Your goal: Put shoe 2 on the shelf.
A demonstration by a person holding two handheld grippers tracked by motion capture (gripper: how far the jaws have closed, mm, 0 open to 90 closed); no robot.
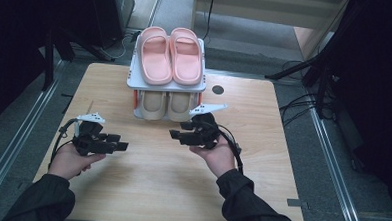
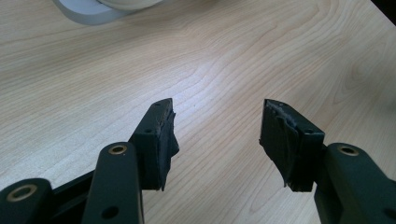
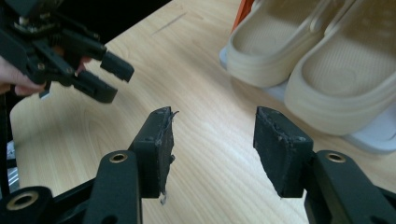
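While the pair of beige foam slippers [image 3: 299, 70] sits on the white two-tier rack's [image 1: 131, 75] lower shelf, both grippers stand released and empty: right gripper [image 3: 212, 140] nearest, left gripper [image 2: 217, 135] well apart. Risk: a careless reach nudges the rack, tipping the pink slippers [image 1: 170, 54] above.

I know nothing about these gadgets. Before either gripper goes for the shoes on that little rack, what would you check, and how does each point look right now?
1. Right gripper open with nothing between its pads: ok.
2. Left gripper open and empty over bare table: ok.
3. Beige slippers side by side on the lower shelf, toes toward the person: ok.
4. Pink slippers resting flat on the rack top: ok.
5. Right gripper lined up with a beige slipper: not ok, it aims at the table beside them.
6. Rack steady enough to pull a slipper out: cannot tell.
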